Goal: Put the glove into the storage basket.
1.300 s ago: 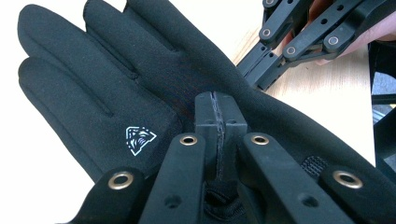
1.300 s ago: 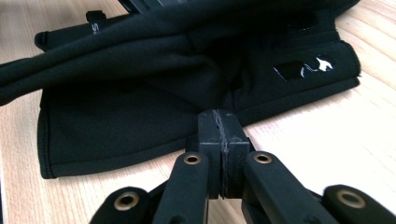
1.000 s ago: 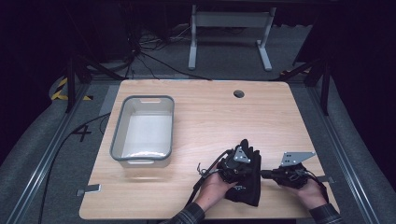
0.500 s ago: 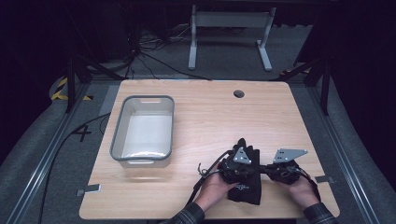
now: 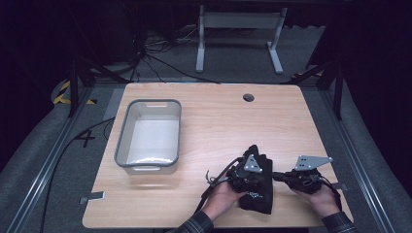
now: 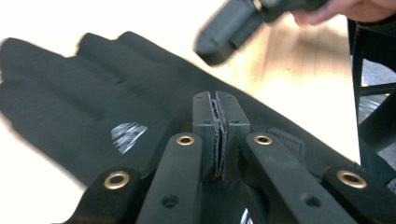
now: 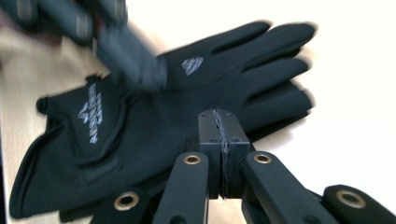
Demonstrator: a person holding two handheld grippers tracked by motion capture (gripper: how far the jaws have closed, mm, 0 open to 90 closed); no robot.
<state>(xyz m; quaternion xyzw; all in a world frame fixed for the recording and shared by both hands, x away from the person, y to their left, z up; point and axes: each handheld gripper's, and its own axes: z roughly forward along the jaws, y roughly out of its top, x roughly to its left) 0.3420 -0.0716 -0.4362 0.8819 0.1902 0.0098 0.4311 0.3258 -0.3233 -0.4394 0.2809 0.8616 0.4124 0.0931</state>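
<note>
a pair of black gloves [image 5: 257, 187] lay stacked flat on the wooden table [image 5: 218, 121], near its front edge and right of the grey plastic bin [image 5: 149, 136]. the left gripper [image 6: 217, 126] hovered over the gloves with its jaws pressed together on nothing, and the right gripper [image 7: 221, 140] came in from the right, jaws likewise closed and empty. this looked like the approach before a grasp. the next move called for opening one gripper and pinching a glove's edge, perhaps for the bin.
</note>
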